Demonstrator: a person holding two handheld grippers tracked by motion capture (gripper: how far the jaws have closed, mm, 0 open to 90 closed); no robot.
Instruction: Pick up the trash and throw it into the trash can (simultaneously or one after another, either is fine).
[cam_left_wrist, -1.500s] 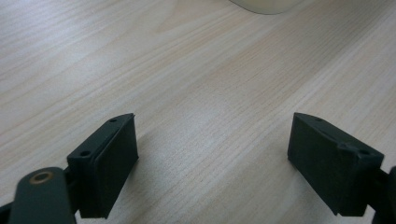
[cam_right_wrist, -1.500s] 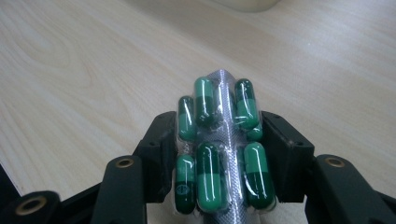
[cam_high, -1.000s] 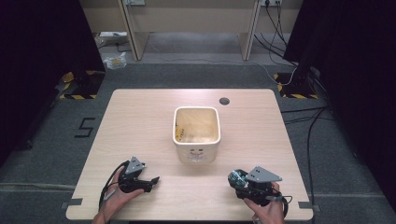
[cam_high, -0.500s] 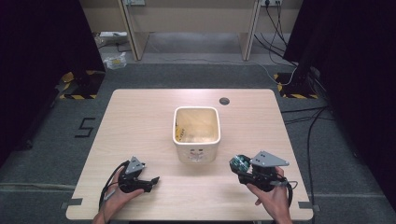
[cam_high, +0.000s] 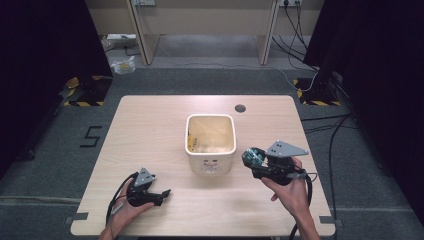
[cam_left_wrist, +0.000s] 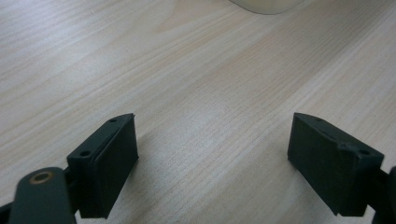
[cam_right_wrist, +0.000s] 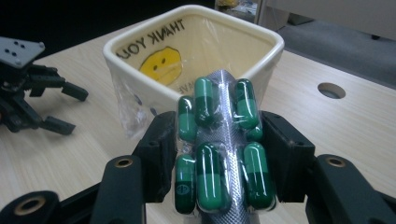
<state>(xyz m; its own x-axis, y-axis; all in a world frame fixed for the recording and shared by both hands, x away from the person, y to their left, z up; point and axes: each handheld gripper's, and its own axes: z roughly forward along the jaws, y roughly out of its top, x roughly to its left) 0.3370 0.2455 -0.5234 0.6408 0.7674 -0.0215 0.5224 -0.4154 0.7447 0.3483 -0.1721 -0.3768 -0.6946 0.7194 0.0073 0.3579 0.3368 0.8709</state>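
Fingers (cam_right_wrist: 159, 154) pinching capsule blister (cam_right_wrist: 219, 154), right hand (cam_high: 290, 192) raised

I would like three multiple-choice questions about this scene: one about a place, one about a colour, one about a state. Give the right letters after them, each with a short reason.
1. Where does the cream bin stand?
A. at the middle of the table
B. on the floor
C. at the table's left edge

2. What colour are the capsules in the blister pack?
A. red
B. green
C. white

3. How is the left gripper?
A. shut on the pack
B. shut on the bin
C. open, holding nothing

Key:
1 A, the high view shows it mid-table.
2 B, the right gripper view shows green capsules between the jaws of the right gripper.
3 C, its jaws stand apart over bare wood.
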